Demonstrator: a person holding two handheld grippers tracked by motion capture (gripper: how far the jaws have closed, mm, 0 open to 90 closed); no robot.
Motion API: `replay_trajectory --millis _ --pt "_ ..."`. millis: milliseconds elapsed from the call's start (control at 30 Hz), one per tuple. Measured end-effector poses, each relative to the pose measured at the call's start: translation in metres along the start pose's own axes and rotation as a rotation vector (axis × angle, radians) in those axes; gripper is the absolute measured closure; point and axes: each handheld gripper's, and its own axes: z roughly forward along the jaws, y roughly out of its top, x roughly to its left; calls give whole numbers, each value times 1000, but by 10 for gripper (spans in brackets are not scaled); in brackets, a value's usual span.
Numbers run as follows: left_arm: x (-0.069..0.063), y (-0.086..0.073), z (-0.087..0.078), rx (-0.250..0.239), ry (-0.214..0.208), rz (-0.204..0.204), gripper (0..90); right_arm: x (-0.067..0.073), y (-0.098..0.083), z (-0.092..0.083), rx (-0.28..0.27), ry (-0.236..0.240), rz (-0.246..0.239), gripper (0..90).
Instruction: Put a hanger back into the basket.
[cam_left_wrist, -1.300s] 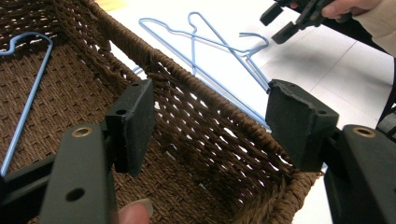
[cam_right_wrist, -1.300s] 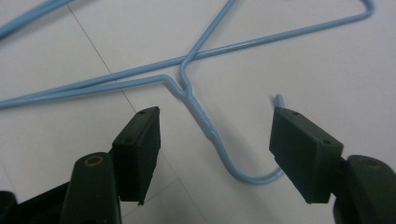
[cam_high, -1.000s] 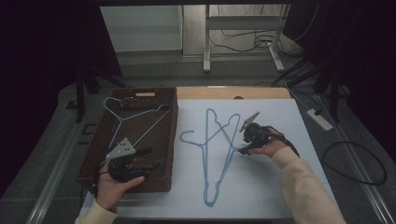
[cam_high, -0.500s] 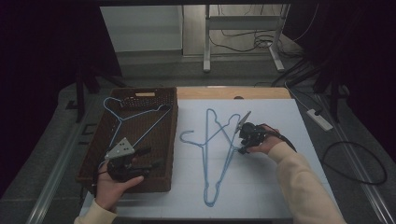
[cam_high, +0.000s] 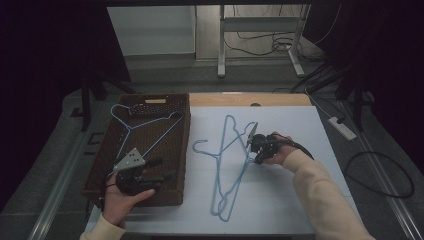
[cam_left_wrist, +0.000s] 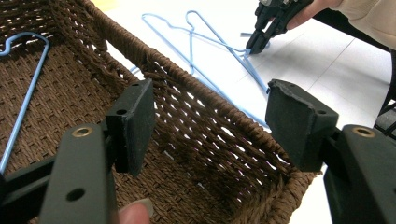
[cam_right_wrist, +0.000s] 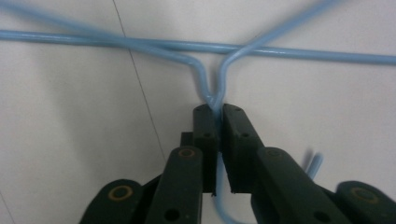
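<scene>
Right gripper (cam_high: 256, 145) fingers just closed, clamped on neck of blue wire hanger (cam_right_wrist: 212, 88) on white counter (cam_high: 300, 125), left gripper (cam_left_wrist: 210, 126) fingers wide over brown wicker basket (cam_left_wrist: 196, 107).

Left tool (cam_high: 161, 169): jaws spread wide, hand level and low. Right tool (cam_high: 253, 145): jaws just closed, pinching, forearm extended.

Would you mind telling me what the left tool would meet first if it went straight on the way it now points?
Most likely the right-hand wall of the woven basket, which stands between and just beyond the open left tool; past it lie the blue hangers, though depth is unclear.
</scene>
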Motion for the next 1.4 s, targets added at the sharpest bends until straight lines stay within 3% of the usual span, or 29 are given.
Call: replay_trajectory --millis 167,300,567,733,967,1133,1400 --pt "-1 1 -2 -6 -2 4 342 4 -1 -1 12 4 17 866" --pt "-3 3 -4 -13 -4 10 343 12 -1 -12 41 13 57 866" --pt "-11 6 -2 -10 -20 24 344 30 -14 -35 9 42 169 864" --pt "-18 9 3 -4 -32 40 344 37 -21 -40 4 40 200 864" --pt "-27 13 14 18 -52 57 345 40 -21 -38 -6 56 206 864" --pt "-44 22 31 48 -85 78 346 41 -19 -38 0 56 204 864" --pt "-57 28 53 92 -124 101 346 43 -19 -40 0 62 205 864"
